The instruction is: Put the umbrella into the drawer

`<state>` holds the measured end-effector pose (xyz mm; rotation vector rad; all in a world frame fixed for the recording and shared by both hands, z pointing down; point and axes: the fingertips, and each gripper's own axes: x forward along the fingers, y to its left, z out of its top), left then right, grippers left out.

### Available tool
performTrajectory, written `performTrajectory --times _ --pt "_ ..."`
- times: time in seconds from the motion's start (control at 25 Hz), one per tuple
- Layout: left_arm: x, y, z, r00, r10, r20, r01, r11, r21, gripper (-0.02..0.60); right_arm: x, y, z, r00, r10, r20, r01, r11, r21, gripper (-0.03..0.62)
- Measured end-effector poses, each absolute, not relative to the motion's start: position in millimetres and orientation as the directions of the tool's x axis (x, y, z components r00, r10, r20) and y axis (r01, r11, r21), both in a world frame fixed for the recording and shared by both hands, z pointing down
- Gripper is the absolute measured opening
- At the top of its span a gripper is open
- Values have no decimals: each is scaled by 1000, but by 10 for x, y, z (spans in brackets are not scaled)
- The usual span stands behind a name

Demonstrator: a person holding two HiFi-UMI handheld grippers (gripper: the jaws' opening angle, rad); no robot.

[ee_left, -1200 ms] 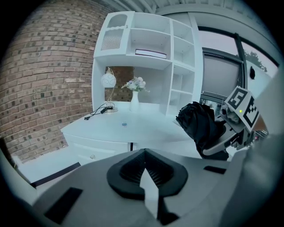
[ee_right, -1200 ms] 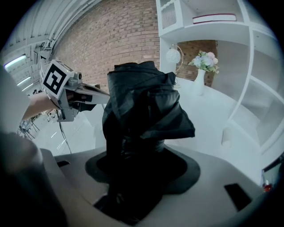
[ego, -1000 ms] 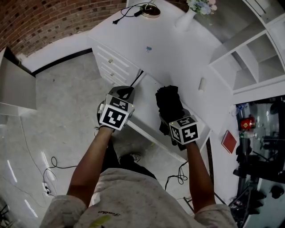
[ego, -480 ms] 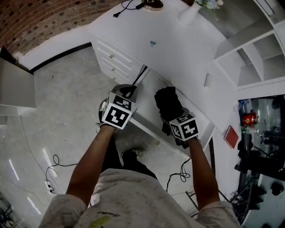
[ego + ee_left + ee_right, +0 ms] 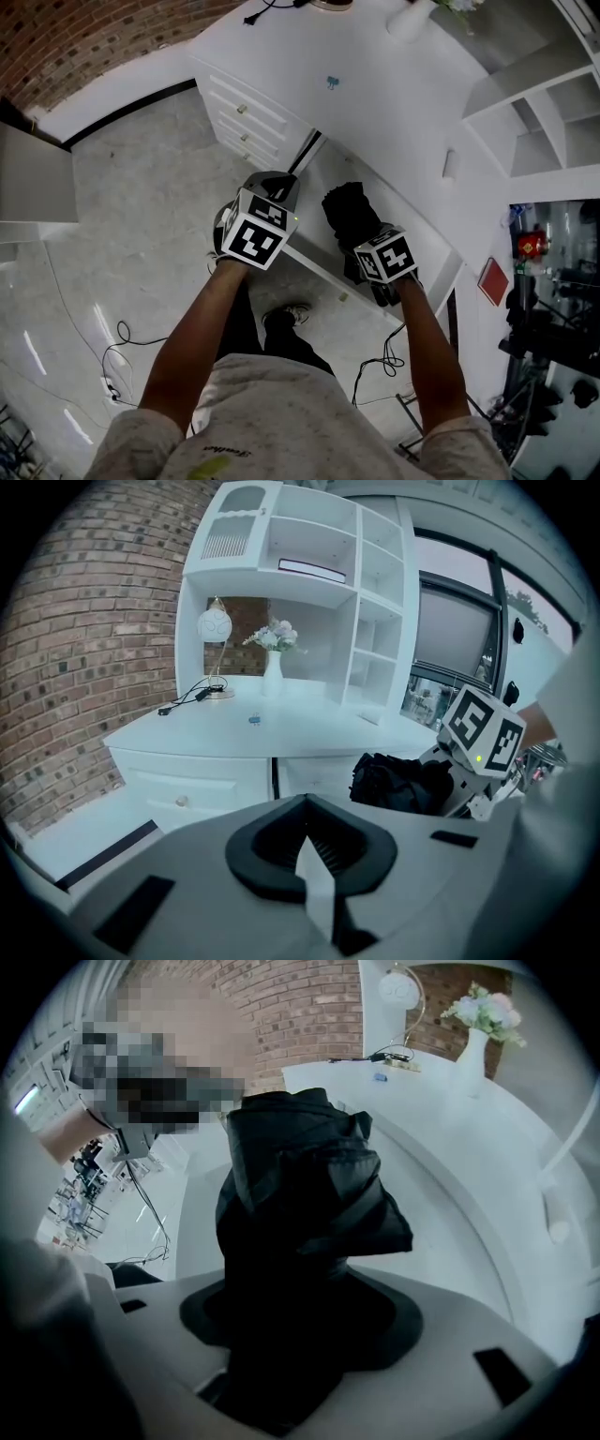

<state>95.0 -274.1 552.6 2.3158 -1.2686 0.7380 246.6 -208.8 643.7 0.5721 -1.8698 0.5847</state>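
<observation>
A folded black umbrella point(image 5: 349, 211) sticks out of my right gripper point(image 5: 364, 239), which is shut on it and points steeply down over the open white drawer point(image 5: 314, 192) under the desk. In the right gripper view the umbrella point(image 5: 300, 1194) fills the space between the jaws of my right gripper point(image 5: 291, 1316), and the drawer's pale inside point(image 5: 450, 1213) lies below. My left gripper point(image 5: 279, 190) hangs by the drawer's left front corner. The left gripper view shows my left gripper point(image 5: 307, 827) with its pads together and nothing seen between them. The umbrella point(image 5: 398, 780) appears to its right.
The white desk top point(image 5: 375, 94) carries a vase point(image 5: 412, 17) and a cable at the far end. A bank of small drawers point(image 5: 242, 112) stands left of the open drawer. Shelving point(image 5: 544, 122) rises at the right. Cables point(image 5: 117, 337) lie on the floor, and my shoe point(image 5: 281, 319) sits below the drawer front.
Both grippers have sunk toward the drawer. The right one has tipped further downward with the umbrella still in its jaws.
</observation>
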Motion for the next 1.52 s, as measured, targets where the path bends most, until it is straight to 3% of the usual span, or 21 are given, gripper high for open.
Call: performTrajectory --times 0.6,1.52 --pt "1035 -2790 5646 471 -608 639 -837 -537 105 -3 2407 -2146 6933 -283 19 959 -650 731 -207 258" --pt "1118 -2779 5795 473 -577 666 -829 -548 115 -3 2311 -2193 7239 -294 80 952 -668 695 -265 262"
